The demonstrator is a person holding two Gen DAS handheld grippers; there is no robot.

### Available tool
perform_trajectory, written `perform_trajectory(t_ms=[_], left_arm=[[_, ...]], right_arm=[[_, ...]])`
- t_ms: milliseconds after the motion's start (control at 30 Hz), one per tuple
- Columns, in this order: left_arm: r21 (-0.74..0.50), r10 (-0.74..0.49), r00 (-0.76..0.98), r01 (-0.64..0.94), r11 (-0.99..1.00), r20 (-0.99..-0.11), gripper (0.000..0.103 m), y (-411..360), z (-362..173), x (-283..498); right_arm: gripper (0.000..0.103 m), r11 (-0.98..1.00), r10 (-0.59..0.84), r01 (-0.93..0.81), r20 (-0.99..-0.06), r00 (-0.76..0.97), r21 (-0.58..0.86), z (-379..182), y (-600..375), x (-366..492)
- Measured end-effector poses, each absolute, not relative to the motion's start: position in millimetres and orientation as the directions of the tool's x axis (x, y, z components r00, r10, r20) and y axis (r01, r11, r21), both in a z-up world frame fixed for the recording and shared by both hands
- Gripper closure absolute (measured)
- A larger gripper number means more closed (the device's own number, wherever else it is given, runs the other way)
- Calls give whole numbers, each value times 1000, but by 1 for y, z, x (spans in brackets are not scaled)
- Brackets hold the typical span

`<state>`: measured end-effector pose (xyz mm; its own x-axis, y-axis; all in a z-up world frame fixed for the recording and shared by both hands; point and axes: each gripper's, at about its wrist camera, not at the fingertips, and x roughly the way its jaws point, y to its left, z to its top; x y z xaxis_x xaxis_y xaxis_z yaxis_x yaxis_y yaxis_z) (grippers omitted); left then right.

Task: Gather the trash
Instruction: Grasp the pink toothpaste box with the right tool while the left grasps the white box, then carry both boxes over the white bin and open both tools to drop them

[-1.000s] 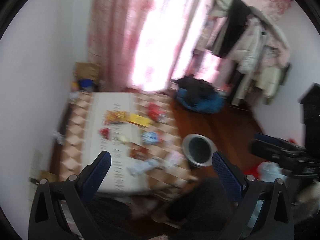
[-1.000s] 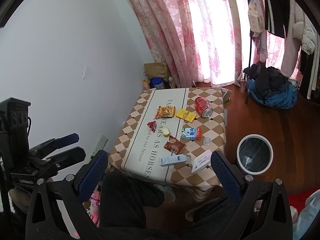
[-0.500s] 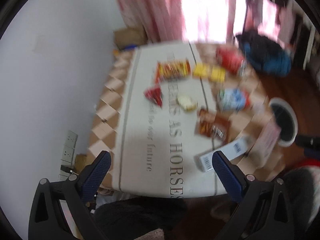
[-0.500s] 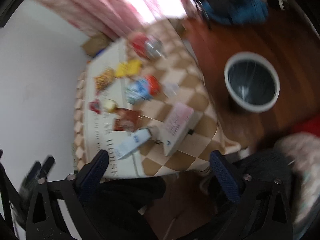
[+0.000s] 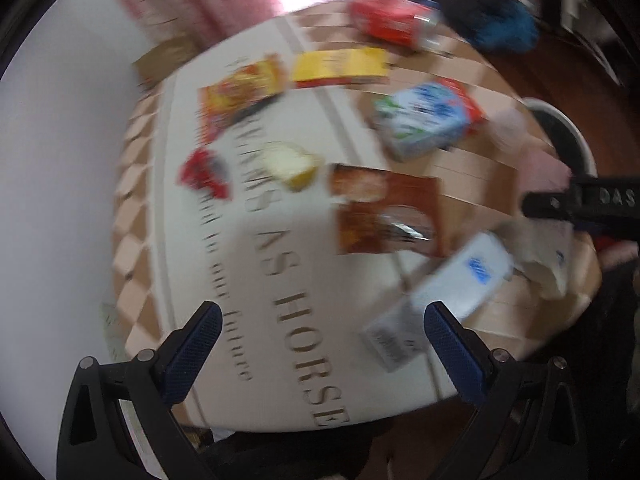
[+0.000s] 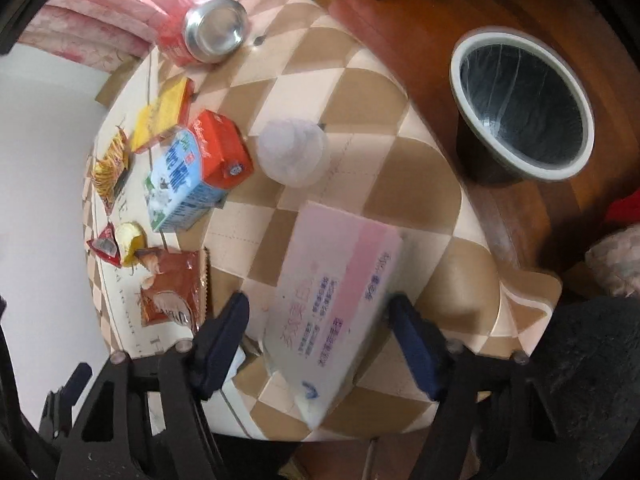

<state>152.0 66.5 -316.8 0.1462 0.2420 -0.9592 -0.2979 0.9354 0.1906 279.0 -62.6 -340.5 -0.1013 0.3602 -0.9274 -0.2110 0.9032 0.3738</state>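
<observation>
From the left wrist, the left gripper point(image 5: 318, 330) hangs spread and empty above the tablecloth point(image 5: 256, 264), whose print reads "AS HORSE", with a brown snack wrapper point(image 5: 386, 210) beyond that lettering awaiting pickup. From the right wrist, the right gripper point(image 6: 320, 326) straddles the pink-and-white box point(image 6: 334, 308), jaws apart, seemingly lining up a grab; its writing is unreadable, and the lined bin point(image 6: 522, 106) stands on the floor beyond the box.

- The left wrist view looks down from above the near edge of the table point(image 5: 256, 240), facing the far curtain, motion-blurred, its fingers framing the bottom
- The right wrist view sits lower and closer over the table's right near corner, beside the bin point(image 6: 520, 108)
- Both share the milk carton point(image 5: 424, 120) point(image 6: 180, 176), brown wrapper point(image 5: 384, 212) point(image 6: 172, 288) and red can point(image 5: 392, 20) point(image 6: 212, 32)
</observation>
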Motion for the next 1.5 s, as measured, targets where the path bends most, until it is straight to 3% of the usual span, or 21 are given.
perform_trajectory(t_ms=[167,233,267,300,467,733,1033,1167,1500], left_arm=[[107,120,132,-101,989,-984,0,37,-340,179],[90,95,107,-48,995,-990,5,27,-352,187],[84,87,84,-35,996,-993,23,23,-359,192],[81,84,68,-36,996,-994,49,22,-363,195],[11,27,73,-211,977,-997,65,37,-360,193],[-14,46,93,-561,827,-995,66,83,-354,147],[-7,70,102,-612,791,-992,67,91,-353,130],[4,107,129,-622,783,-986,69,81,-343,113],[-14,221,285,-643,766,-933,69,48,-242,86]], right_arm=[[46,907,317,-251,-941,-121,338,-334,-83,283],[46,910,316,-238,-940,-132,339,-334,-98,284],[46,911,317,-231,-939,-133,341,-335,-104,284],[46,912,319,-225,-938,-135,343,-335,-110,283],[46,904,330,-232,-931,-158,359,-338,-117,277],[44,861,317,-373,-938,-140,346,-335,-79,262],[42,841,192,-505,-980,-55,193,-337,-48,240],[48,850,164,-503,-986,-23,153,-336,-47,239],[52,831,312,-486,-950,3,271,-299,-72,237]])
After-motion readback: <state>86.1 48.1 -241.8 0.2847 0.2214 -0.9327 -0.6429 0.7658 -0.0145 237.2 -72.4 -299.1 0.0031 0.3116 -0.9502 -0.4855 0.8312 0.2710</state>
